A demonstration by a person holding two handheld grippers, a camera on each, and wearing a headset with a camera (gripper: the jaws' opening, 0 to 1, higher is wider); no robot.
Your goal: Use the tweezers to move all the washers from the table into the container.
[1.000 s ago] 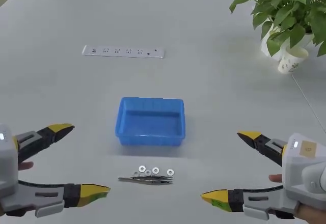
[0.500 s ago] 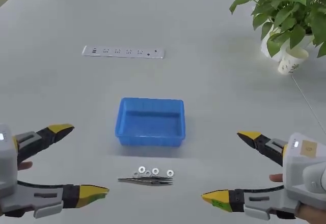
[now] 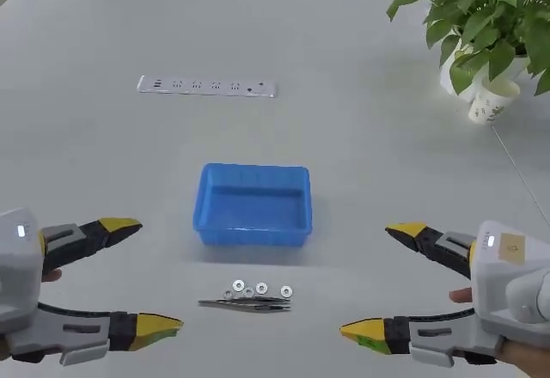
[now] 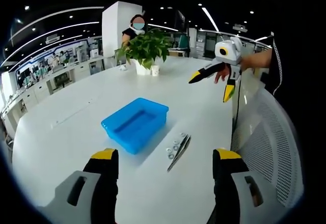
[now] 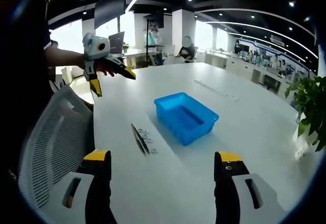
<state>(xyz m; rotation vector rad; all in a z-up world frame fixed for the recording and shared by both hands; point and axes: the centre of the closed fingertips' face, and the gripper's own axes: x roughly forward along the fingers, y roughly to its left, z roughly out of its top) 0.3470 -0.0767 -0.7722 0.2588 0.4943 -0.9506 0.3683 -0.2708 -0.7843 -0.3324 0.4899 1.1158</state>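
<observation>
A blue plastic container point(image 3: 253, 204) sits mid-table, also seen as the container point(image 4: 135, 122) and the container point(image 5: 185, 116). Just in front of it lie several small washers point(image 3: 256, 289) in a row, with metal tweezers point(image 3: 246, 303) alongside them; they show as washers point(image 4: 174, 147) and tweezers point(image 4: 179, 151), and as washers point(image 5: 146, 137) and tweezers point(image 5: 139, 138). My left gripper point(image 3: 152, 275) is open at the lower left, its yellow-tipped jaws wide apart and holding nothing. On the lower right my right gripper point(image 3: 389, 281) is open too. Both stand well apart from the tweezers.
A white power strip point(image 3: 207, 87) lies at the far left of the table. A potted plant point(image 3: 485, 26) stands at the back right with a cable point(image 3: 518, 174) running toward the edge. A mesh chair point(image 5: 51, 137) is at the near edge.
My left gripper's upper jaw has moved a little right and down; my right gripper has shifted slightly left. The washers, tweezers and container lie as before.
</observation>
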